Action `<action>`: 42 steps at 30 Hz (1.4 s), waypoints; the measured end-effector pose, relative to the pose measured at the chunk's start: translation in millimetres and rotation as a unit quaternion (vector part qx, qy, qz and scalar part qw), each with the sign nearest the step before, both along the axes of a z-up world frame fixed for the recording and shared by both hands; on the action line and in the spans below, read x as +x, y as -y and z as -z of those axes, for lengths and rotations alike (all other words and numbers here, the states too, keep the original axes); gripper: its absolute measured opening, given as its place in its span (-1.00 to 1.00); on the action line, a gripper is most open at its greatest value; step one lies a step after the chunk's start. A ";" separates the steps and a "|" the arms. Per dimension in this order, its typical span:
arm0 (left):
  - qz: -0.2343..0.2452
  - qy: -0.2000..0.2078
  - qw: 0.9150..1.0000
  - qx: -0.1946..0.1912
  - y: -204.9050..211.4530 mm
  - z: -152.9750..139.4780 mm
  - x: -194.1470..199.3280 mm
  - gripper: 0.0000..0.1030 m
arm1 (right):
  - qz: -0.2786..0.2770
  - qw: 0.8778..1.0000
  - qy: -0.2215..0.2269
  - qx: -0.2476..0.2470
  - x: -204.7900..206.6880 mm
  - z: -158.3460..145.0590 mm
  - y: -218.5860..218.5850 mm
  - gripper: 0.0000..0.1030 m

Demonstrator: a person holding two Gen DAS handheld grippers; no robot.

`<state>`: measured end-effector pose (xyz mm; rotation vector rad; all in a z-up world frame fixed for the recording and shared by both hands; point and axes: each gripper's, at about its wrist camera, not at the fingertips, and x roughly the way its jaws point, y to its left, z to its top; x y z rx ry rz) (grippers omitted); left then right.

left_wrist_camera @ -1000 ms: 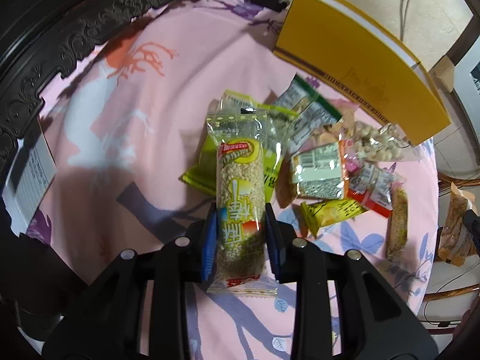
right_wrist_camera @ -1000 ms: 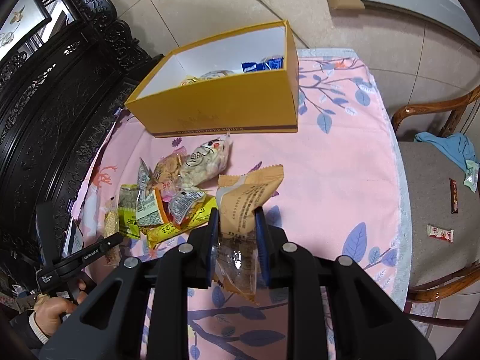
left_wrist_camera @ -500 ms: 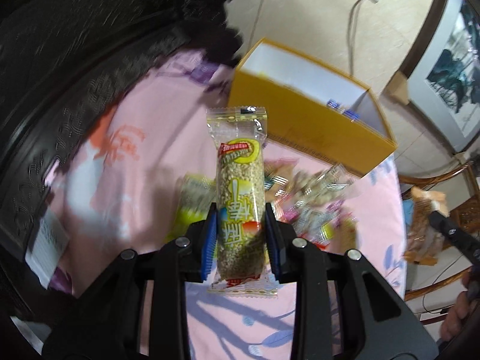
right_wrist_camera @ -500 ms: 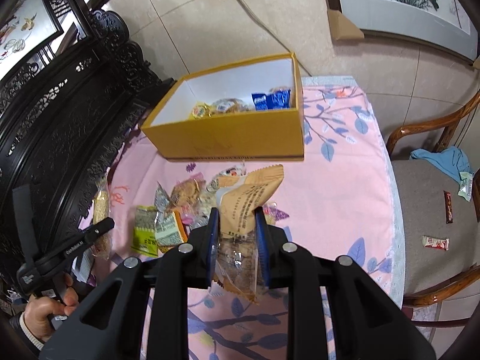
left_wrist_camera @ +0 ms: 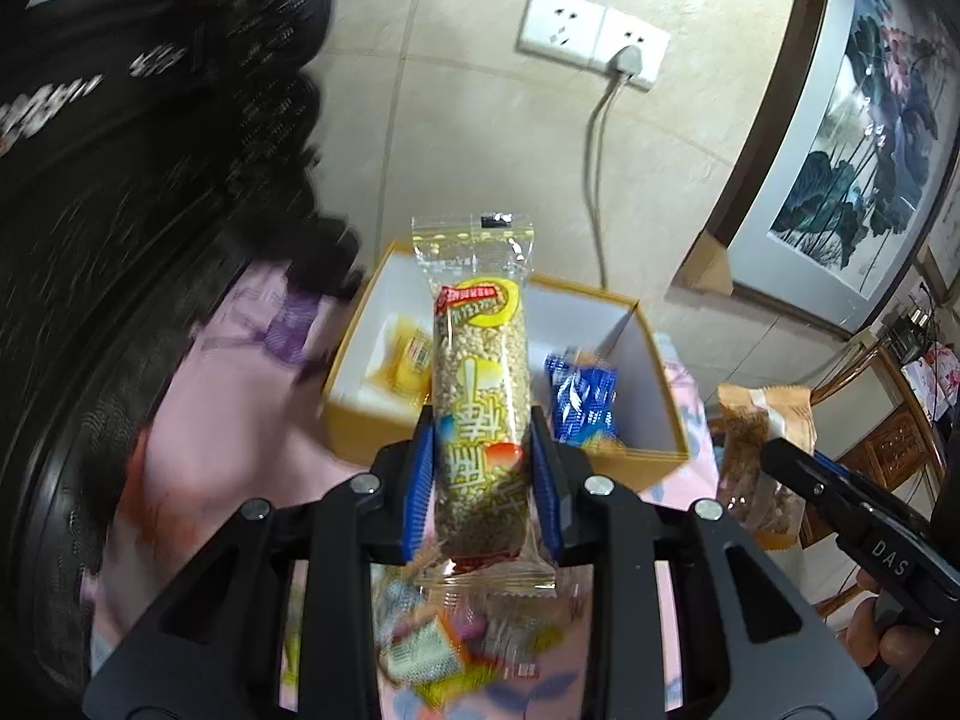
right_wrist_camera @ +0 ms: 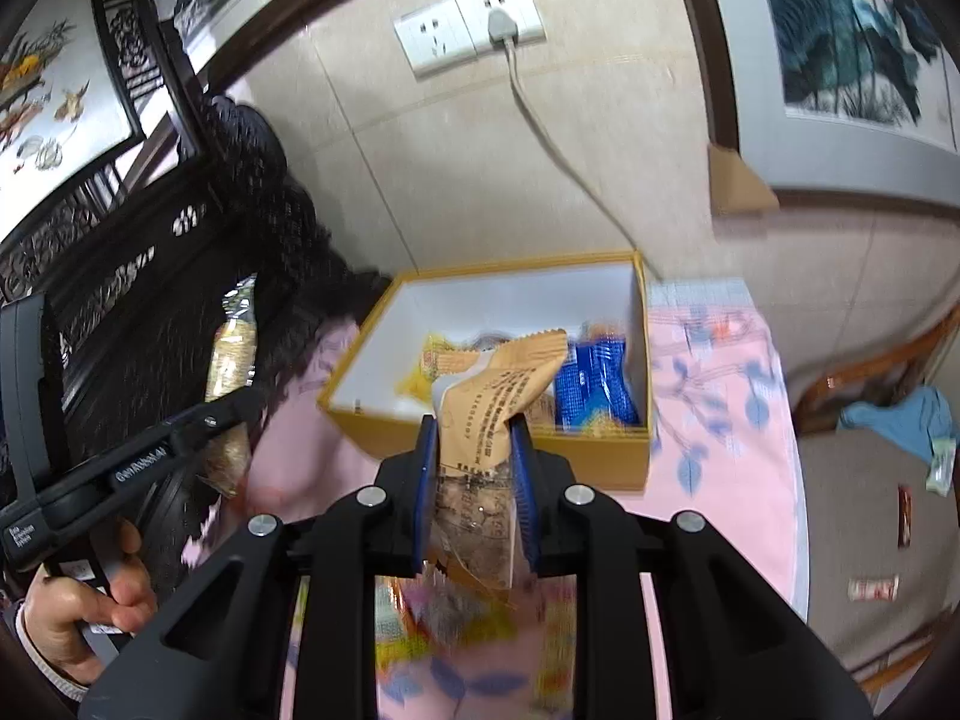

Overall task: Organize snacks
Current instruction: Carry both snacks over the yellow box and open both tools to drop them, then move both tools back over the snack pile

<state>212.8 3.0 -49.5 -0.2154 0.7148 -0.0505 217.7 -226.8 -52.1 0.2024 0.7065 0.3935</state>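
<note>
Carrying snacks toward the far box (left_wrist_camera: 657, 456): left claw (left_wrist_camera: 480, 480) pinches a grain bar (left_wrist_camera: 480, 396), right claw (right_wrist_camera: 471, 480) a tan packet (right_wrist_camera: 492, 396); next, release inside.

Desk (right_wrist_camera: 720, 420): pink leaf-print cloth cover. Open yellow box (right_wrist_camera: 480, 438) sits on it at far edge. Loose snack packets (left_wrist_camera: 432, 648) piled on near side, blurred.

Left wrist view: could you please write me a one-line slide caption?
Left gripper holds a grain bar above the open yellow box; right gripper carries a tan packet alongside.
</note>
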 end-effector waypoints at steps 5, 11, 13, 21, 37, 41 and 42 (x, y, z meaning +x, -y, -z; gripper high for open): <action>0.011 0.010 1.000 0.007 9.2 -9.4 51.7 -0.43 | 0.005 1.000 0.020 -0.008 49.9 -13.0 -6.2 -0.54; 0.021 0.014 1.000 0.019 16.1 -12.0 101.4 -0.42 | 0.007 1.000 0.022 -0.016 91.8 -11.2 -13.5 -0.54; 0.023 0.008 0.999 0.025 17.6 -10.3 115.5 -0.01 | 0.000 1.000 0.019 -0.024 102.0 -8.2 -17.0 -0.41; -0.026 0.032 0.999 0.014 -1.0 -16.8 97.2 0.88 | 0.009 1.000 0.015 -0.013 90.0 -4.3 -9.8 0.28; -0.060 -0.028 0.998 0.000 -28.2 27.0 -7.9 0.89 | 0.041 0.995 -0.091 -0.022 2.2 76.9 21.5 0.28; -0.067 -0.068 0.995 -0.012 -35.7 53.3 -40.8 0.89 | 0.051 0.990 -0.133 -0.015 -25.6 106.5 30.2 0.28; -0.069 -0.075 0.995 -0.011 -37.6 58.3 -47.4 0.89 | 0.053 0.989 -0.140 -0.015 -31.2 111.0 31.7 0.28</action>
